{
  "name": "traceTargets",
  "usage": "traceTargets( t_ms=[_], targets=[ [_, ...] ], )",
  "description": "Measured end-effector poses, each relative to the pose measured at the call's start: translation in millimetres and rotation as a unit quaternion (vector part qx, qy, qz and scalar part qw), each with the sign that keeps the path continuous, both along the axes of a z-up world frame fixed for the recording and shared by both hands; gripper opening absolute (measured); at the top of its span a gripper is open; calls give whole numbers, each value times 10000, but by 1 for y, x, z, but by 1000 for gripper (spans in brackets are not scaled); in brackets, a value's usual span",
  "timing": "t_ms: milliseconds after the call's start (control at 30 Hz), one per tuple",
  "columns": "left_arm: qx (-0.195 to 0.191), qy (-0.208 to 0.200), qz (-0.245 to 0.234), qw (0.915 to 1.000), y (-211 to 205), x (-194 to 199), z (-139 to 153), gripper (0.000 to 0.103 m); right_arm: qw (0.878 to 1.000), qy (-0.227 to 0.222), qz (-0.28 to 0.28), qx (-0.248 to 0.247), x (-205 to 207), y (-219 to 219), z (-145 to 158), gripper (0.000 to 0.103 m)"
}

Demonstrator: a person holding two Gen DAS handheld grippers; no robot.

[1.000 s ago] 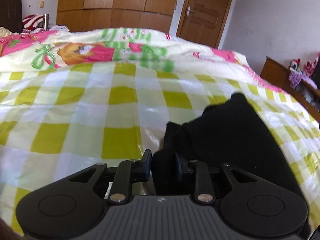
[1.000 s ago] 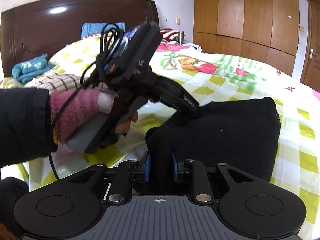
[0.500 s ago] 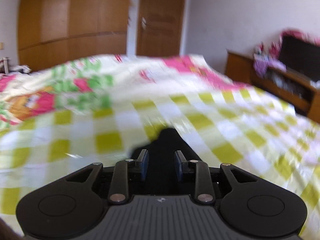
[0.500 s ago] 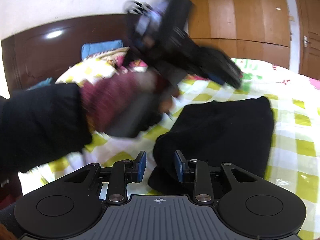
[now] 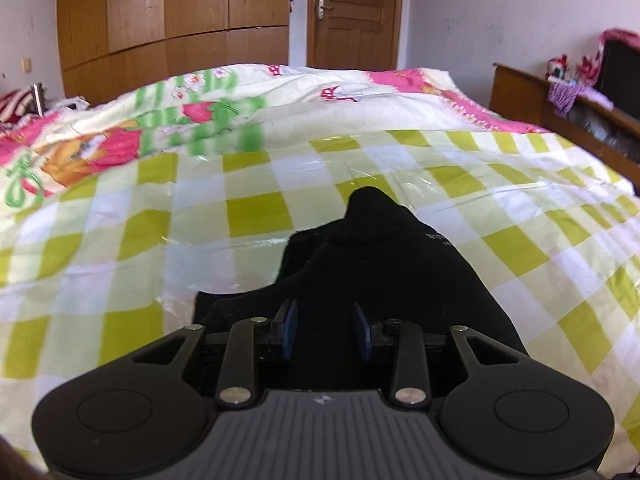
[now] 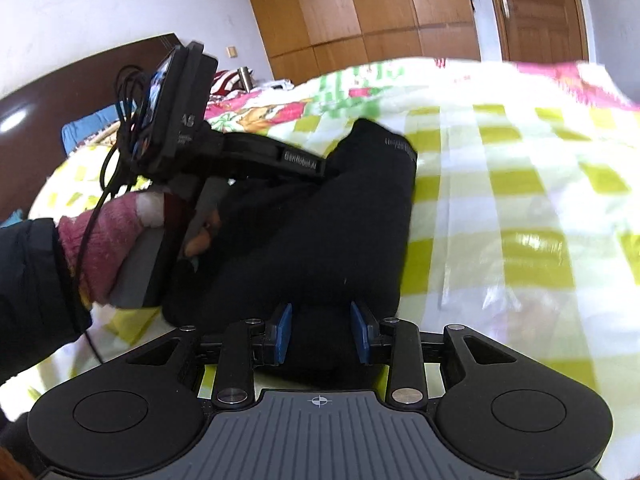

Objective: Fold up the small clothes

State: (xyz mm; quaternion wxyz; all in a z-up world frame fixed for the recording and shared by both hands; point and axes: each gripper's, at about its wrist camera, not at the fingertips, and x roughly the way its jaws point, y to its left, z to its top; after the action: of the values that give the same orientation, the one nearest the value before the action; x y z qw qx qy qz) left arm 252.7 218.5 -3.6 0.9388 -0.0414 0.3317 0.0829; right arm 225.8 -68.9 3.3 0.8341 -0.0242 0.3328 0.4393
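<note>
A small black garment (image 5: 384, 264) lies bunched and partly folded on the green-and-white checked bedspread (image 5: 160, 216). In the left wrist view my left gripper (image 5: 325, 330) is open, its blue pads apart over the garment's near edge. In the right wrist view the same garment (image 6: 320, 232) runs from the pads toward the far end, where small white lettering shows. My right gripper (image 6: 322, 332) is open over the garment's near end. The left gripper's body (image 6: 240, 152), held by a hand in a pink glove, reaches over the garment's left side.
A cartoon-print quilt (image 5: 200, 120) covers the far part of the bed. A wooden wardrobe (image 5: 172, 20) and door (image 5: 352, 12) stand behind. A wooden cabinet (image 5: 560, 108) with soft toys is at the right. A dark headboard (image 6: 60, 96) is at the left.
Both grippers were shut on the black garment one second ago and have opened, letting it go. The left gripper swung across and its far end now lies folded over.
</note>
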Motion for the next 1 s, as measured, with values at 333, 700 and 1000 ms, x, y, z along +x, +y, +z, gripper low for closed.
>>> traceTargets(
  t_ms=[333,700,1000],
  targets=[
    [524,-435,-32,9977,-36,-5,52,48,9985,5,-164,521,-2,-28,5,32],
    [252,-62,226,9994,-17,13,8,58,9994,-237,161,185,-11,-15,-5,32],
    [46,-286,447,9986,-22,-94,2,61,9988,-218,-361,237,-1,-28,15,32]
  ],
)
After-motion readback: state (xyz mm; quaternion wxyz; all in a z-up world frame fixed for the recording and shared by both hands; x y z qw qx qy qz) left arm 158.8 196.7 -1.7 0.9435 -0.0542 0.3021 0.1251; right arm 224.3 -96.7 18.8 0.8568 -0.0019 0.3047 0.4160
